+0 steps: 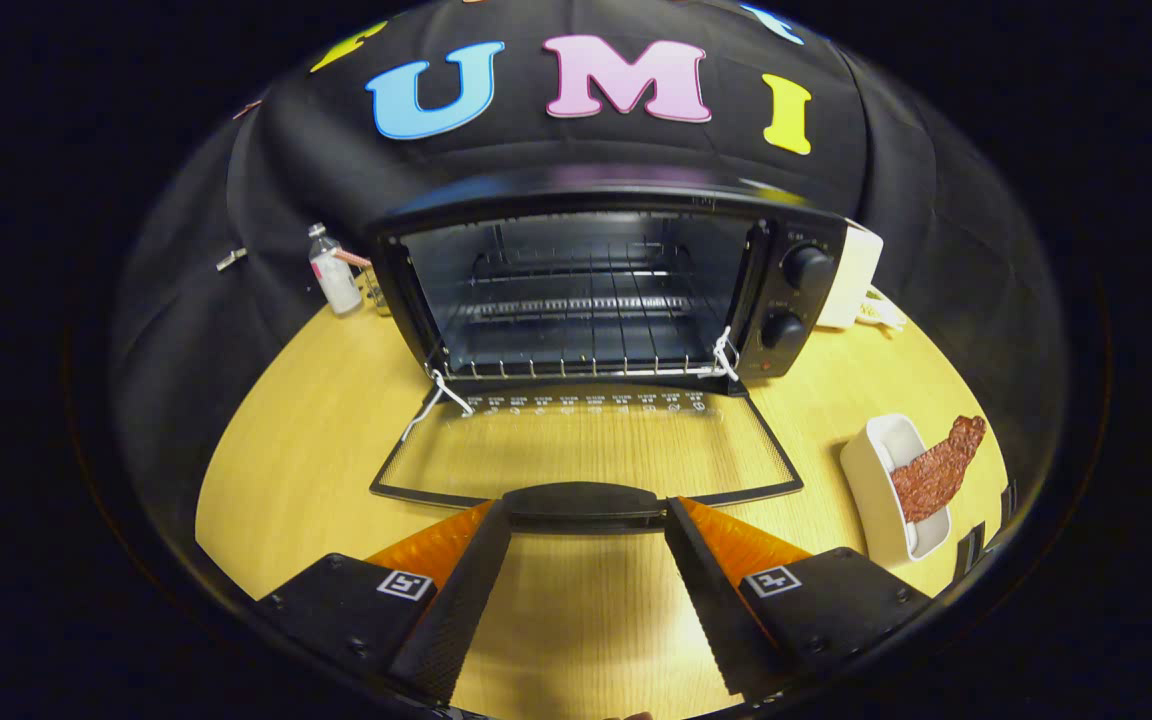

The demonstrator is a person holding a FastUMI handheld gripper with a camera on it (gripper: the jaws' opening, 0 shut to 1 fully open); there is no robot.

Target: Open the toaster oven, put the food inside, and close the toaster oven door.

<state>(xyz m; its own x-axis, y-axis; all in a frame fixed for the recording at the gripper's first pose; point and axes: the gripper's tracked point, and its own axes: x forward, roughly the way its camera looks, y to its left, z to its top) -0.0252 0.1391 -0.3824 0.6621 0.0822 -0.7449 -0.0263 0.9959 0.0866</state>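
Note:
The black toaster oven (596, 290) stands at the back of the wooden table with its glass door (586, 445) folded down flat toward me. Its wire rack (576, 320) inside is bare. The door's dark handle (586, 500) lies right at my fingertips, spanning the gap between them. My gripper (586, 508) is open wide, one finger at each end of the handle. The food, a reddish-brown strip of meat (936, 468), lies across a white oblong dish (871, 470) to the right of my right finger, well apart from the oven.
A small white bottle (334, 270) stands left of the oven by the booth wall. A white box with a cord (854, 275) sits behind the oven's right side, beside its two knobs (804, 268). Bare tabletop (306, 440) lies left of the door.

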